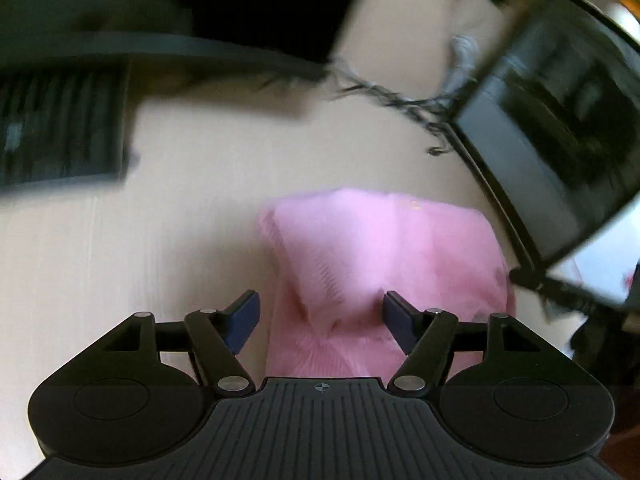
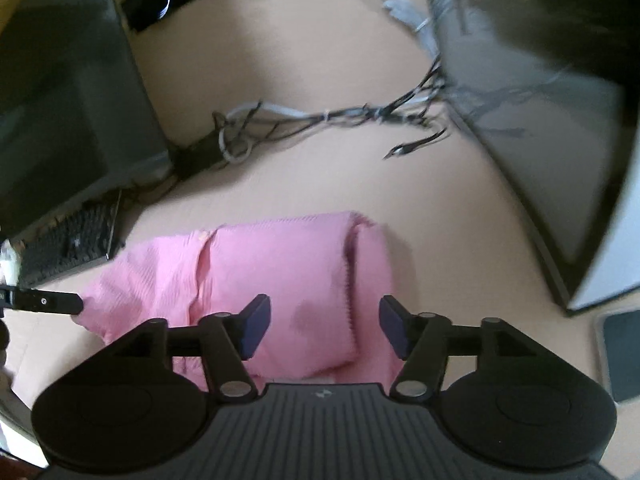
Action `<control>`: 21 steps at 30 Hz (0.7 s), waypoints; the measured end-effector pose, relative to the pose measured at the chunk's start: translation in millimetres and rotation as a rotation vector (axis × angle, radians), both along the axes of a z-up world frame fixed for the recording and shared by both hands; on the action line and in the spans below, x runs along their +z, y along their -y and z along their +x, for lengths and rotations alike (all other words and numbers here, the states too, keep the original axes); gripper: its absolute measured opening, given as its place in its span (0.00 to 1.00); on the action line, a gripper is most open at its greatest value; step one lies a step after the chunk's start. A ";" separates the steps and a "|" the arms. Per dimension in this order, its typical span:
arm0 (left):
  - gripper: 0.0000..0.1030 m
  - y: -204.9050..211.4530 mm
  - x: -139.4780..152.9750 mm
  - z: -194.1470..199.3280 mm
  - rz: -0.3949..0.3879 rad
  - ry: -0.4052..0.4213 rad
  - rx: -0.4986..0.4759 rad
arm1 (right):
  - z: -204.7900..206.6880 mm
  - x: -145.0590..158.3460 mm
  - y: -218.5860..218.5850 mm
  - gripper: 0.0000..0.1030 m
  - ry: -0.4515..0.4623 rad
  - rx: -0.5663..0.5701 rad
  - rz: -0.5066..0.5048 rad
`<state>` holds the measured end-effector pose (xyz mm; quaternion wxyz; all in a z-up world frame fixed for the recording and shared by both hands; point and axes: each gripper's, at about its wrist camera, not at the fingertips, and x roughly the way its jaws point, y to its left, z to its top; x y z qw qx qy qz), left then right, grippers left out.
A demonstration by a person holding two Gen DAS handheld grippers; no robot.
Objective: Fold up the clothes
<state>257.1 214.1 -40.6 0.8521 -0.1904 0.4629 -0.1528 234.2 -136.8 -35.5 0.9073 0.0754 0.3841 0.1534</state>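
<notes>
Right wrist view: pink garment [image 2: 280, 280] bundled on worktop [image 2: 320, 60], soft, light; grip at folded edge; both jaws wide, empty.

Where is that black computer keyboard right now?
In the right wrist view, the black computer keyboard lies at the left, below the dark monitor and just beyond the folded pink ribbed garment.

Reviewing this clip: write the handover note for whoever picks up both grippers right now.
Left gripper: open, empty, above the pink garment.
Right gripper: open, empty, over the same garment.
Garment lies on the tan tabletop, between a keyboard and a monitor.
Done: it is already folded into a compact bundle, one edge flapped over.
Left: whether another fold is needed cannot be told.
</notes>
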 end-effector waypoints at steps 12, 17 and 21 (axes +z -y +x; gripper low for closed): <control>0.16 36.6 20.1 25.6 -0.067 0.096 -0.086 | 23.0 29.1 -29.2 0.12 0.067 0.151 -0.032; 0.16 42.9 47.4 -29.0 -0.072 0.124 -0.185 | -17.4 63.1 -13.0 0.11 0.101 0.192 0.001; 0.22 51.6 1.9 -56.6 0.000 -0.019 -0.227 | -38.1 27.5 -7.2 0.13 -0.021 0.164 -0.037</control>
